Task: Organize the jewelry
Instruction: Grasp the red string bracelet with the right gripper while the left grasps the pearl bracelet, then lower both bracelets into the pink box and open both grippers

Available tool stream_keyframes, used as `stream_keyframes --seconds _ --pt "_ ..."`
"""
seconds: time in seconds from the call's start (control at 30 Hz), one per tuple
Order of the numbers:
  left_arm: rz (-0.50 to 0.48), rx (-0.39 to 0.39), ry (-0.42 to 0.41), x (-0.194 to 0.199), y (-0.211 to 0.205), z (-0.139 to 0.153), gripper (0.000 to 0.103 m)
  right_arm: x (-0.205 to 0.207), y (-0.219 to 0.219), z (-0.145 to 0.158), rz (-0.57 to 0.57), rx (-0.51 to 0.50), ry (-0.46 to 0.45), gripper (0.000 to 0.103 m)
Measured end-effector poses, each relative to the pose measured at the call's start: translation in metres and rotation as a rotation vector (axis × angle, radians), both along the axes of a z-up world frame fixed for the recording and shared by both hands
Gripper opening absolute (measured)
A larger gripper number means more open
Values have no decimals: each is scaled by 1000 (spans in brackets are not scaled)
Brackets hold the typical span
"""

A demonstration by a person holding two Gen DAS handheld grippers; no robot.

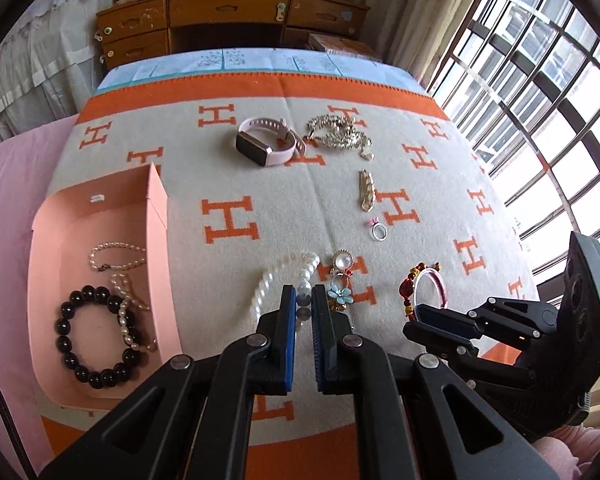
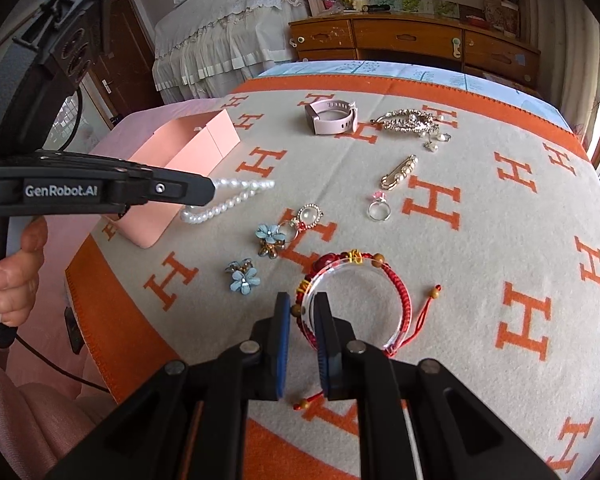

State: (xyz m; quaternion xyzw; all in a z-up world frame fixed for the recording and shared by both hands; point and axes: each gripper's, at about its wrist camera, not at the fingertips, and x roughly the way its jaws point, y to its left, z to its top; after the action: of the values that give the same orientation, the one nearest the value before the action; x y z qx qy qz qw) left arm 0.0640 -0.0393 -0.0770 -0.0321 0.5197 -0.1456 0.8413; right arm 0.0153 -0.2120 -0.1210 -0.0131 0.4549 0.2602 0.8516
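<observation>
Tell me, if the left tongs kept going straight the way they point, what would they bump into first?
Probably the blanket first. The left tongs are already shut on the white pearl bracelet, so that travels with them. The flower charm lies just to their right, likely beside the path; depth is hard to judge here.

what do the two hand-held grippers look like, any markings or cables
Both are matte black scissor-link frames with silver pivot rivets and blue ribbed pads. The left hand-held gripper bears white "GenRobot.AI" lettering, and a thin black cable trails below its handle. The right hand-held gripper shows a small green light on its body in the left wrist view.
</observation>
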Motion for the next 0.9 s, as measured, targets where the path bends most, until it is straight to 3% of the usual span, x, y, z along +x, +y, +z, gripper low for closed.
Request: stream_keyframes --seconds 0.27,0.47,0.63,0.77,0.9 --pt "96 -40 -195 -17 49 86 5 -7 13 52 6 59 -108 11" --pt "202 -26 -299 -24 93 122 5 7 37 100 24 170 -157 11" --pt "276 -8 -299 -18 126 117 5 28 67 124 71 270 -141 11" --pt "329 5 -248 -4 146 90 5 45 97 126 107 305 -106 11" --pt "372 72 -201 13 155 57 5 62 123 117 138 344 -27 12"
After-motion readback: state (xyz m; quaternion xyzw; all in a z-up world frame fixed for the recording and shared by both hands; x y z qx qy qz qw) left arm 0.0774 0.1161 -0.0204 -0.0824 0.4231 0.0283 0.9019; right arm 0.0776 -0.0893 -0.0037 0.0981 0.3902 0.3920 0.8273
